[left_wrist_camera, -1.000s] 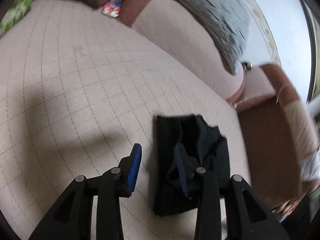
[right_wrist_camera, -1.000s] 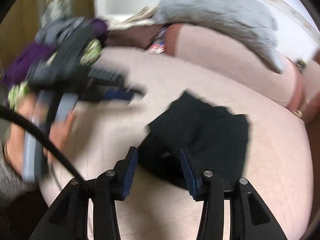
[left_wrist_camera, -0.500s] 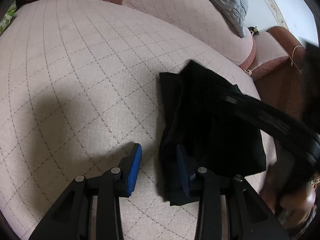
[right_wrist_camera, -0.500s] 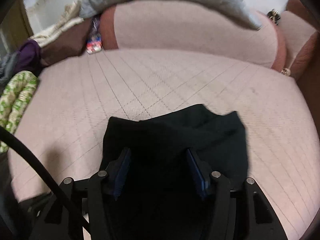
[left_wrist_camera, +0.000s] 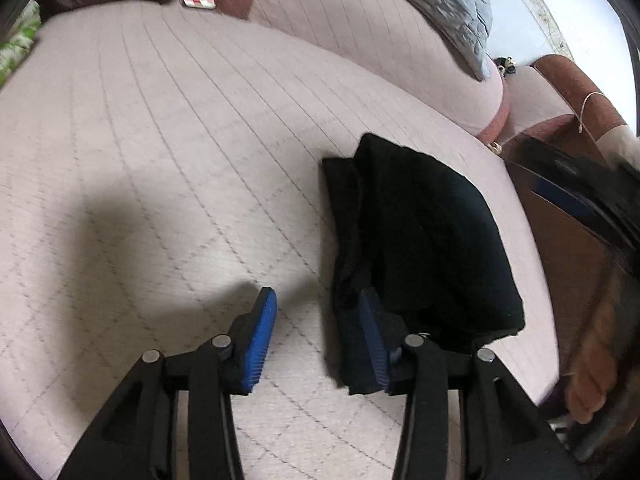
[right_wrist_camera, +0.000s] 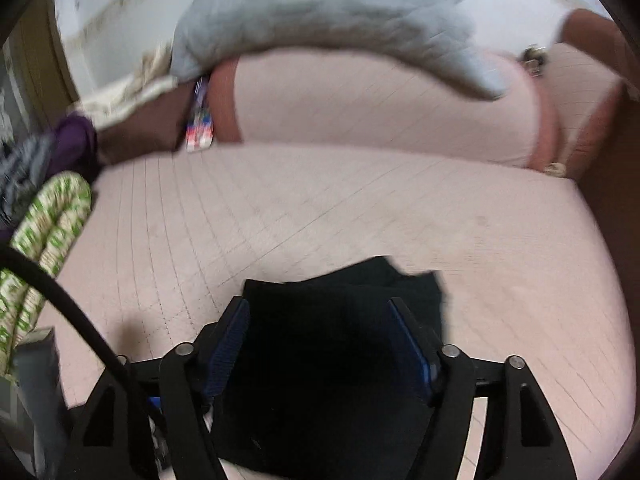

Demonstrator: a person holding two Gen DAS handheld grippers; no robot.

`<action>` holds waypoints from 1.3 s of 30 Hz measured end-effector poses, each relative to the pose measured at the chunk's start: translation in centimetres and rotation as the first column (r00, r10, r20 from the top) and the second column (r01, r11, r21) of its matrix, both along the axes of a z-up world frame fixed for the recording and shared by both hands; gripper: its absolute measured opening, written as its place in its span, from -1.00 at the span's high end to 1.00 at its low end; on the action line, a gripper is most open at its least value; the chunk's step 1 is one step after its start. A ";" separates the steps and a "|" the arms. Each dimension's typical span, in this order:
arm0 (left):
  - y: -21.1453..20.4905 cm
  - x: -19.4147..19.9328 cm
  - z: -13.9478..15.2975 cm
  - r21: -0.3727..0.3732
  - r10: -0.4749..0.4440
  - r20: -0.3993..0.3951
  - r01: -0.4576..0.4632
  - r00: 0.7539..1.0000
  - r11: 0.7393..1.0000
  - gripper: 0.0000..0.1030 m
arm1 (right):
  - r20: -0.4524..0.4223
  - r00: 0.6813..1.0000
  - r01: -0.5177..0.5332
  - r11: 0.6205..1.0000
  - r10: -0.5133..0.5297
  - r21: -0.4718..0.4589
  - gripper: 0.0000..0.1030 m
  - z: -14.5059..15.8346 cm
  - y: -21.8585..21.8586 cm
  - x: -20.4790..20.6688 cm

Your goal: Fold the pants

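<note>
Pants (left_wrist_camera: 424, 240), black and soft, lie folded into a thick, roughly rectangular bundle on a pale pink quilted cushion (left_wrist_camera: 168, 152) stitched in a diamond grid; in the left wrist view they sit right of centre, in the right wrist view at the lower middle. Behind the seat, across the top of both views, rises a padded pink backrest (right_wrist_camera: 380, 108) with rust-brown edging, a grey quilted blanket (right_wrist_camera: 320, 12) draped over it. A green-and-white patterned roll (right_wrist_camera: 44, 236) sits at the left edge of the right view. The left gripper (left_wrist_camera: 318, 336) has just been opening; its right blue ribbed pad touches the bundle's edge, nothing pinched. The right gripper (right_wrist_camera: 320, 340) has also just been opening and straddles the bundle, pads apart.
</note>
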State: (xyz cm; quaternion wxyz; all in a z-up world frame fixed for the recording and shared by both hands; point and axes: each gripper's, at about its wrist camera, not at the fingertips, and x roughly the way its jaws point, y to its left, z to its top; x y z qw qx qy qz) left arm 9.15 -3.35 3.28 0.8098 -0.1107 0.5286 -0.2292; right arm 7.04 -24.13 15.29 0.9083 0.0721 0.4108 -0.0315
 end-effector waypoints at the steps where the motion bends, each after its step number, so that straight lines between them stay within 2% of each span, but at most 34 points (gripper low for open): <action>1: 0.0 -0.4 0.2 0.007 0.006 0.016 -0.006 1.000 1.000 0.18 | 0.030 0.999 0.023 1.000 -0.022 -0.005 -0.54 0.6 -0.7 -1.5; 4: 0.2 -2.1 0.7 0.015 0.028 0.070 -0.030 0.997 0.999 0.17 | 0.109 0.989 0.095 0.995 -0.098 0.039 -0.55 1.8 -3.5 -6.7; 7: -0.4 -4.5 1.5 0.049 0.042 0.135 -0.049 0.990 0.998 0.17 | 0.133 0.977 0.144 0.974 -0.168 0.173 -0.55 2.1 -6.4 -10.7; 10: -0.7 -7.5 2.6 0.100 0.053 0.193 -0.073 0.980 0.992 0.13 | 0.206 0.943 0.199 0.938 -0.262 0.285 -0.55 2.9 -9.1 -14.4; 11: -0.6 -8.4 2.9 0.104 0.064 0.197 -0.085 0.978 0.991 0.05 | 0.235 0.927 0.212 0.925 -0.292 0.315 -0.55 3.3 -9.9 -15.6; 15: -0.3 -11.6 4.6 0.122 0.109 0.217 -0.137 0.970 0.983 -0.20 | 0.291 0.895 0.220 0.902 -0.338 0.372 -0.55 3.9 -11.6 -17.9; 20: -1.7 -12.9 6.9 0.151 0.095 0.250 -0.135 0.964 0.979 -0.36 | 0.256 0.905 0.172 0.843 -0.339 0.510 -0.55 2.0 -12.4 -18.8; 23: -2.5 -13.5 7.9 0.160 0.089 0.274 -0.136 0.958 0.978 -0.40 | 0.214 0.921 0.166 0.823 -0.327 0.543 -0.55 0.5 -12.4 -19.4; 25: -3.2 -13.8 8.2 0.172 0.082 0.279 -0.134 0.957 0.976 -0.40 | 0.203 0.923 0.173 0.825 -0.326 0.538 -0.55 -0.2 -12.4 -19.6; 27: -3.7 -14.0 8.1 0.188 0.080 0.270 -0.134 0.960 0.973 -0.41 | 0.239 0.909 0.207 0.866 -0.342 0.455 -0.55 -0.1 -11.8 -20.6; 29: -4.0 -14.2 7.9 0.192 0.081 0.259 -0.134 0.963 0.972 -0.41 | 0.316 0.884 0.242 0.916 -0.344 0.321 -0.55 0.9 -10.8 -21.8; 31: -4.2 -14.6 7.8 0.194 0.079 0.254 -0.131 0.964 0.972 -0.41 | 0.408 0.849 0.256 0.936 -0.337 0.241 -0.55 2.4 -9.9 -23.3; 32: -4.4 -14.7 7.8 0.198 0.080 0.252 -0.132 0.965 0.971 -0.41 | 0.439 0.835 0.252 0.940 -0.332 0.231 -0.55 3.1 -9.9 -23.9; 33: -4.5 -14.9 7.7 0.196 0.079 0.246 -0.129 0.966 0.972 -0.41 | 0.458 0.825 0.247 0.940 -0.332 0.236 -0.55 3.7 -9.9 -24.4; 35: -4.7 -15.1 7.6 0.186 0.077 0.233 -0.122 0.970 0.975 -0.41 | 0.488 0.804 0.195 0.926 -0.340 0.323 -0.55 5.2 -10.8 -25.5; 37: -5.0 -15.3 7.7 0.178 0.077 0.228 -0.120 0.971 0.977 -0.41 | 0.506 0.788 0.096 0.882 -0.351 0.462 -0.55 6.3 -12.3 -26.2; 39: -5.3 -15.7 8.0 0.175 0.073 0.240 -0.117 0.968 0.978 -0.41 | 0.504 0.792 0.009 0.832 -0.345 0.555 -0.55 7.1 -13.3 -26.3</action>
